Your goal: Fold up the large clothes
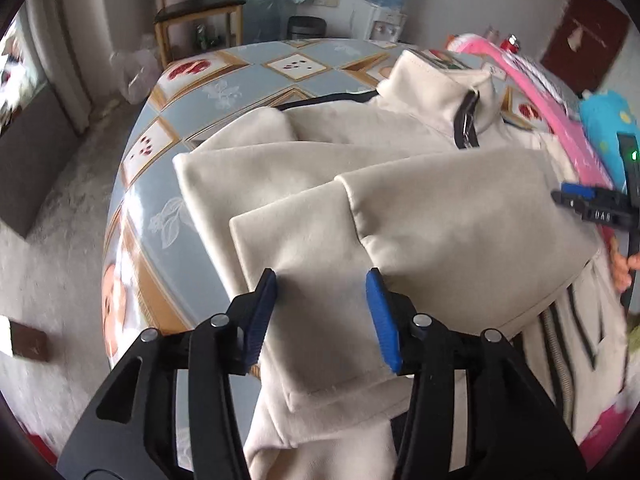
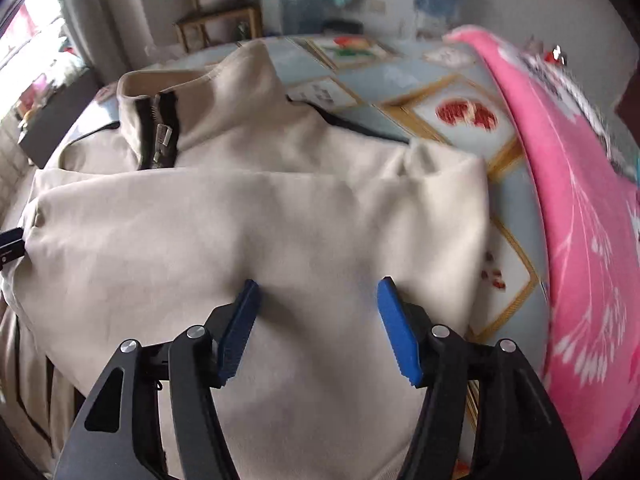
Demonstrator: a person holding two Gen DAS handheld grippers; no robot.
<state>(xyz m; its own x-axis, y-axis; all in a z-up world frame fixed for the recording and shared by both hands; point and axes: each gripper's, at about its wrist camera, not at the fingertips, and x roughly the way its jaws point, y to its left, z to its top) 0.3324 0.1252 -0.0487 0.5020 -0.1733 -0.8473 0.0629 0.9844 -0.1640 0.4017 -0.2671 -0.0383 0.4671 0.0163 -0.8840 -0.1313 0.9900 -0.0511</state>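
Here, a cream zip-up jacket (image 1: 400,208) is lying partly folded, sleeves crossed over its front, on a table (image 1: 224,92) covered with a patterned blue cloth. The left gripper (image 1: 322,312) and right gripper (image 2: 318,324) are hovering over the fabric, jaws spread wide and gripping nothing. A pink blanket (image 2: 580,220), somewhat blurred, is seemingly resting beside it.
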